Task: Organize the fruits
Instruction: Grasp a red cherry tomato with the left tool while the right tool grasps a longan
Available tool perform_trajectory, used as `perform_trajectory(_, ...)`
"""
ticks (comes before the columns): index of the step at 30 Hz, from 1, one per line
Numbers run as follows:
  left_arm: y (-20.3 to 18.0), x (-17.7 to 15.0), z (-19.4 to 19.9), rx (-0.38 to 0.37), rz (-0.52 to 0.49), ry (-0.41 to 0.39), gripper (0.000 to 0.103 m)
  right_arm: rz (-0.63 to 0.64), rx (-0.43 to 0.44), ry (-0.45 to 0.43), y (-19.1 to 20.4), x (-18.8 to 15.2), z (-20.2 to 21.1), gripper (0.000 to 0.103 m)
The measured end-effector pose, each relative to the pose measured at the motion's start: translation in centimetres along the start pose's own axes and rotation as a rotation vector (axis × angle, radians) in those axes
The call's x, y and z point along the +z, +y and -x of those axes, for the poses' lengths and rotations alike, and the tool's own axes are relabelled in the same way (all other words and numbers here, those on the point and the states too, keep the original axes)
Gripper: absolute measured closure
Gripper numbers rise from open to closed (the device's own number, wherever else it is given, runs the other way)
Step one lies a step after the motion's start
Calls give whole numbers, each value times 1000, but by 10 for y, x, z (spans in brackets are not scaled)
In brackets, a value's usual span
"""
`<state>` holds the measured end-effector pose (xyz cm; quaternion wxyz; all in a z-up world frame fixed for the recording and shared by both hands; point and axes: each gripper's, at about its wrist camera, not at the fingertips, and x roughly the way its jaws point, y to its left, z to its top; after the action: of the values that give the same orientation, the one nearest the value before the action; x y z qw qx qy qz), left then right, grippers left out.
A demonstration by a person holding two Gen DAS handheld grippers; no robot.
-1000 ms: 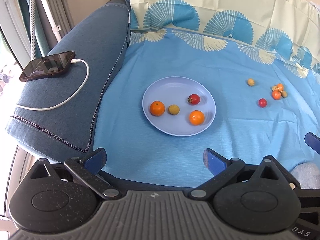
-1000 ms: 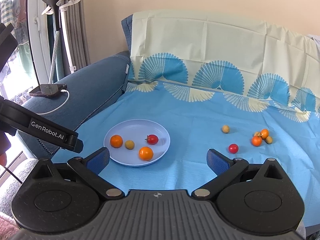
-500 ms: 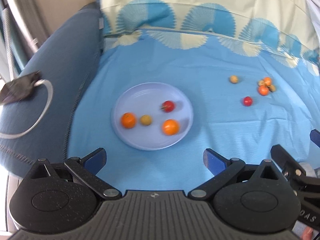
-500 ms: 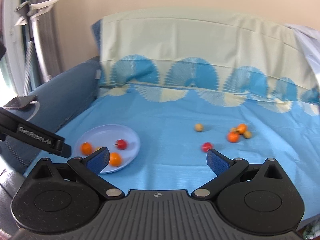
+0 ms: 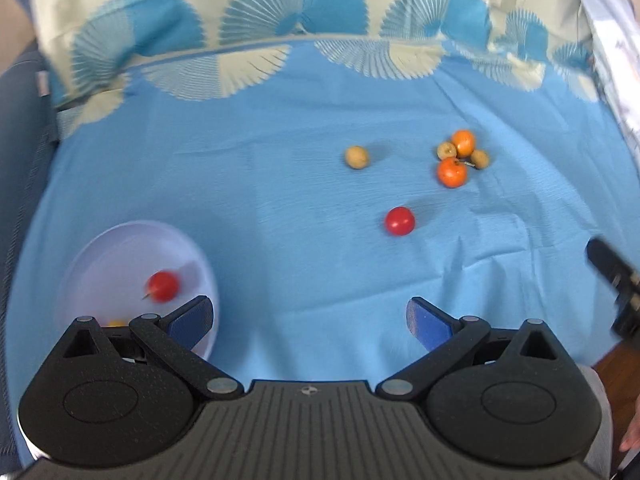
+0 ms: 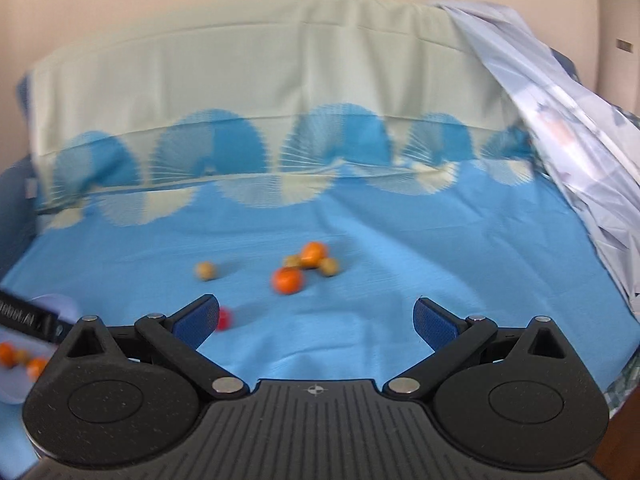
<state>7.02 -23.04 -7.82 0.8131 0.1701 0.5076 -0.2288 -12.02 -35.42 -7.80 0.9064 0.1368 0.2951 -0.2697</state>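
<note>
Loose fruit lies on the blue cloth: a red tomato (image 5: pixel 399 221), a tan round fruit (image 5: pixel 356 157), and a cluster of two oranges (image 5: pixel 452 172) with two small tan fruits (image 5: pixel 480 158). The pale plate (image 5: pixel 100 252) at lower left holds a red tomato (image 5: pixel 162 286) and more fruit hidden behind my left gripper (image 5: pixel 310 320), which is open and empty, short of the loose fruit. My right gripper (image 6: pixel 316 320) is open and empty too. Ahead of it are the orange cluster (image 6: pixel 287 280), the tan fruit (image 6: pixel 206 270) and the red tomato (image 6: pixel 224 318) by its left finger.
A patterned cloth covers the sofa back (image 5: pixel 280 8). A crumpled pale sheet (image 6: pixel 568 120) hangs at the right. The dark blue armrest (image 5: pixel 16 120) is at far left. The other gripper's black body (image 5: pixel 612 276) shows at the right edge. The plate (image 6: pixel 8 384) is at lower left.
Both grippers have swung to the right: the plate has slid to the lower left of each view and the loose fruits now sit near the centre. Jaws stayed open.
</note>
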Motion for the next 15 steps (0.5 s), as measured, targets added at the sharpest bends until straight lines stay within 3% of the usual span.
perform_trajectory(6, -39, 36, -67, 5, -57, 52, 0, 10, -64, 52, -37, 11, -89, 1)
perform_trajectory(15, -73, 72, -145, -9, -100, 107, 0, 57, -5, 125, -42, 9, -217, 1)
